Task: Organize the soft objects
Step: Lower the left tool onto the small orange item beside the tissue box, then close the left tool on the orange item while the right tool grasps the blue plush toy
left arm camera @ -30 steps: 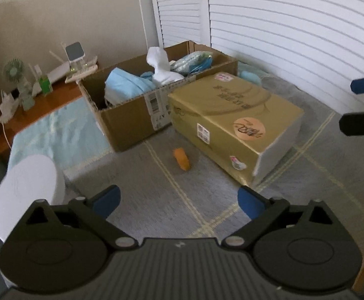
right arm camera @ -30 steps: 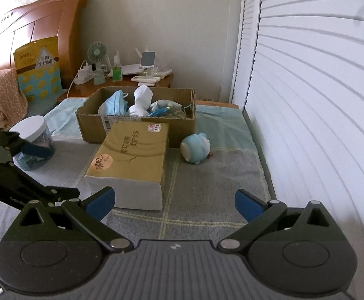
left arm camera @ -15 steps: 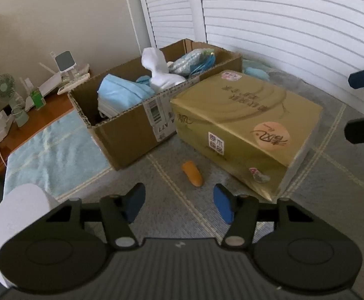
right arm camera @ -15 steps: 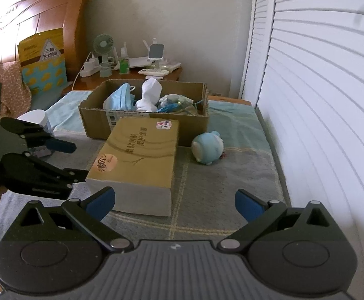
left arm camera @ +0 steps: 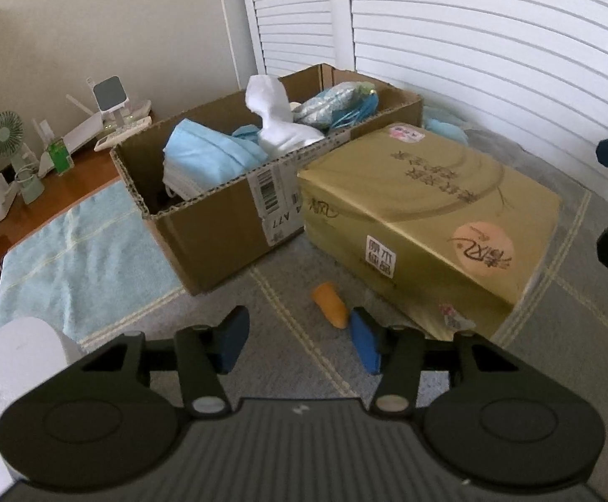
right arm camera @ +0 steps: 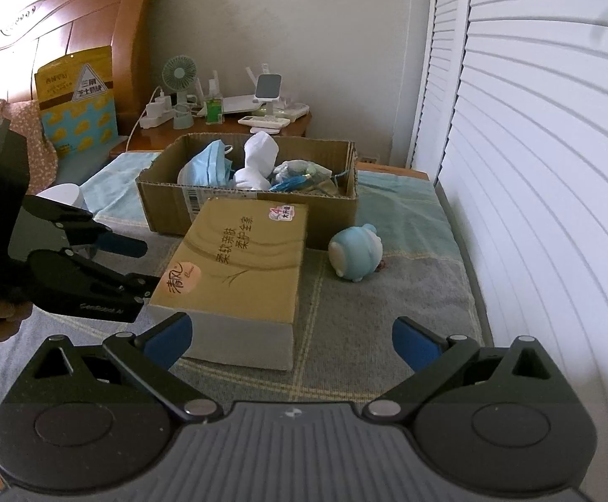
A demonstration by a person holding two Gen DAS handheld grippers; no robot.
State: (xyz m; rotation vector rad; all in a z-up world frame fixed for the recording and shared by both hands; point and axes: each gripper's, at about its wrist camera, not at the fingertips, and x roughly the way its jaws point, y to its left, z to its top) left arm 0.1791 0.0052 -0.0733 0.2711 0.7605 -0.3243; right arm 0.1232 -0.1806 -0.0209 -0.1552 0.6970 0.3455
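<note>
Left tool [left arm camera: 295, 336] half-closed, empty, closing toward the orange toy [left arm camera: 330, 305] by the box [left arm camera: 224, 226] (squishy, light): pinch mid-body.

The bed [right arm camera: 392, 305] wears a grey checked blanket. At its far edge sits the carton [right arm camera: 245, 209], the gold pack [right arm camera: 241, 267] against it, blue plush [right arm camera: 356, 253] toward the shuttered edge, orange piece [left arm camera: 331, 305] beside the pack, white-lidded jar [left arm camera: 15, 359] opposite.

An open cardboard box [left arm camera: 228, 226] sits on the bed, holding blue masks [left arm camera: 208, 159], a white sock [left arm camera: 274, 121] standing up, and a bluish bundle [left arm camera: 337, 104]. A gold tissue pack [left arm camera: 425, 213] lies against its front. A small orange piece [left arm camera: 330, 304] lies on the blanket, and a blue plush [right arm camera: 356, 253] sits beside the box.
</note>
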